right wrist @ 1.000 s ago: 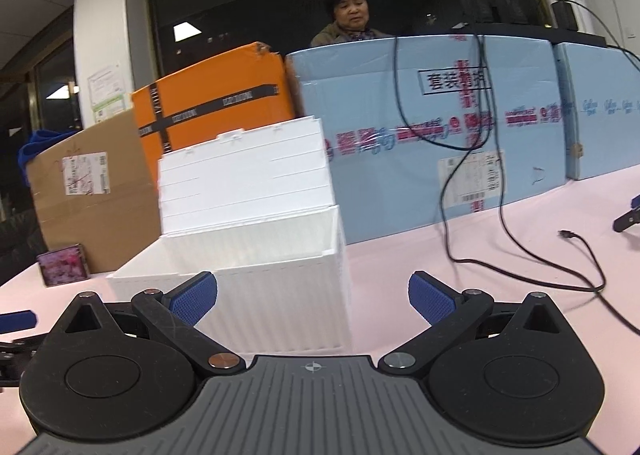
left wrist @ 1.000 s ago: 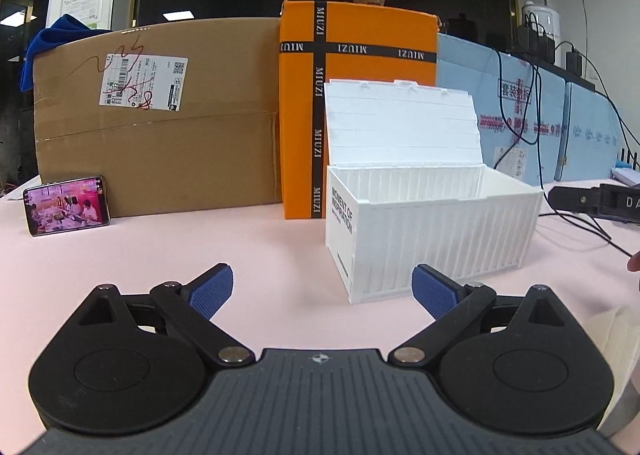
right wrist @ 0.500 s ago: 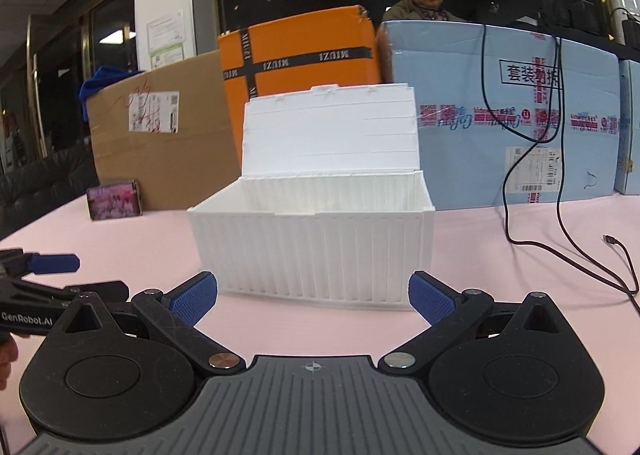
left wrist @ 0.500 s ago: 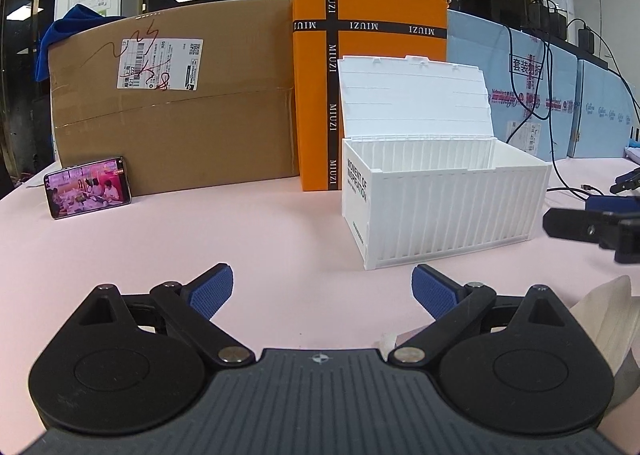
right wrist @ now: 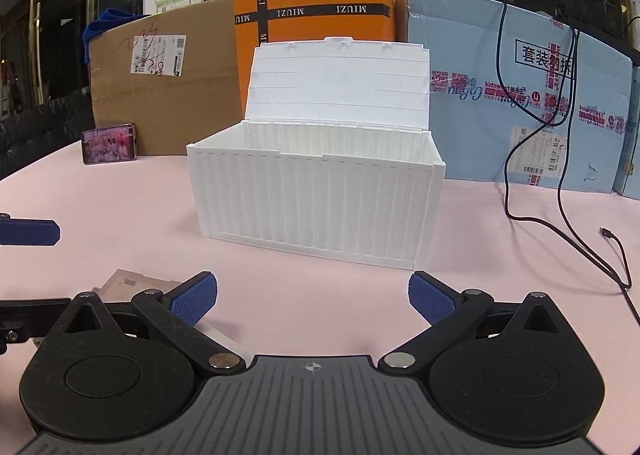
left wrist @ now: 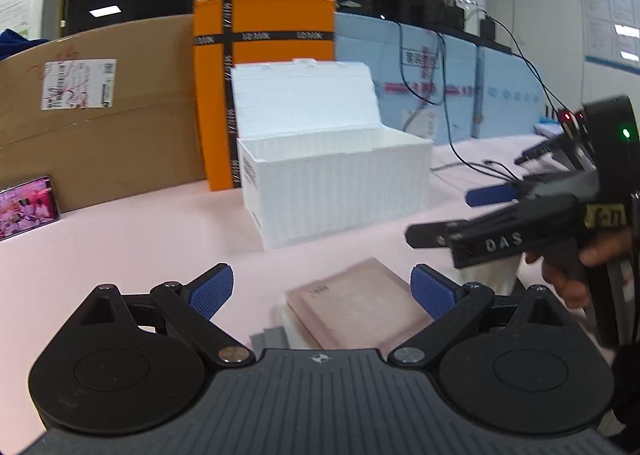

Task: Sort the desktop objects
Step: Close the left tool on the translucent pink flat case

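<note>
Left gripper (left wrist: 322, 291) and right gripper (right wrist: 313, 297) both spread, empty; pink translucent case (left wrist: 356, 307) sits between left pads; white container box (right wrist: 316, 195) ahead, lid up; square up, clamp case edges evenly.

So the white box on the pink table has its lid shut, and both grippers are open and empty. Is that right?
Not quite: the white box has its lid standing open, as the right wrist view shows. The rest holds: the box sits on the pink table, and the left gripper and right gripper are both open and empty.
</note>
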{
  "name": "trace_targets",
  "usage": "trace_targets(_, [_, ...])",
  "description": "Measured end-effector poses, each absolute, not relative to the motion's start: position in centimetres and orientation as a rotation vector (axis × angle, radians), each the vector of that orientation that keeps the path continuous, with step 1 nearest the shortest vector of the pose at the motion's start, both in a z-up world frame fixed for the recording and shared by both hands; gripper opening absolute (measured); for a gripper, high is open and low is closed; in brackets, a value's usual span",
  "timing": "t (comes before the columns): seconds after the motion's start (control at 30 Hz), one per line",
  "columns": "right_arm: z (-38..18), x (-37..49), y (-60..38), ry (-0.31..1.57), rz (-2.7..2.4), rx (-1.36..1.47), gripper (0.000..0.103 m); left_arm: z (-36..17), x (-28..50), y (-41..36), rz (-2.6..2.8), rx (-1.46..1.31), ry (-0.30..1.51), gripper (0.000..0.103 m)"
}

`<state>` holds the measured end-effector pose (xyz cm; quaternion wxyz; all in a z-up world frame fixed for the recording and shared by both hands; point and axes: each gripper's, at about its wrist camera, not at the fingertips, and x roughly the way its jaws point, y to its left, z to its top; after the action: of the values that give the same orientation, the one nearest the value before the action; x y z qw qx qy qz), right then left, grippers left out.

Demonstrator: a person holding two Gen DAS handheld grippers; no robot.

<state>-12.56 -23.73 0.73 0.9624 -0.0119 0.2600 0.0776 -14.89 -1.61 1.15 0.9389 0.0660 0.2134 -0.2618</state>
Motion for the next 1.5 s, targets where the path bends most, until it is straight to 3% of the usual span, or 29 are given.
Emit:
trace_targets(0.43, [0.0, -11.9, -23.6, 0.618, 0.219, -0.112, 0.103, -0.6, -13.1, -4.0, -0.593, 0.052, 0.626, 0.095])
trace_targets(1.1, [-0.1, -11.2, -24.8, 0.693, 0.362, -0.006, 0.103, -1.7, -11.4, -6.5, -0.538, 0.151, 0.620, 0.099])
trace_targets(1.23, [-0.1, -10.9, -25.1, 0.674, 0.332, -0.012, 0.103, -1.6, -11.1, -6.1, -0.529, 0.135, 0.617, 0.089])
trace_targets(1.5, [-0.6, -10.5, -25.7, 0.673, 0.303, -0.011, 0.103, -1.2, -10.8, -4.5, -0.527, 0.104, 0.625, 0.085])
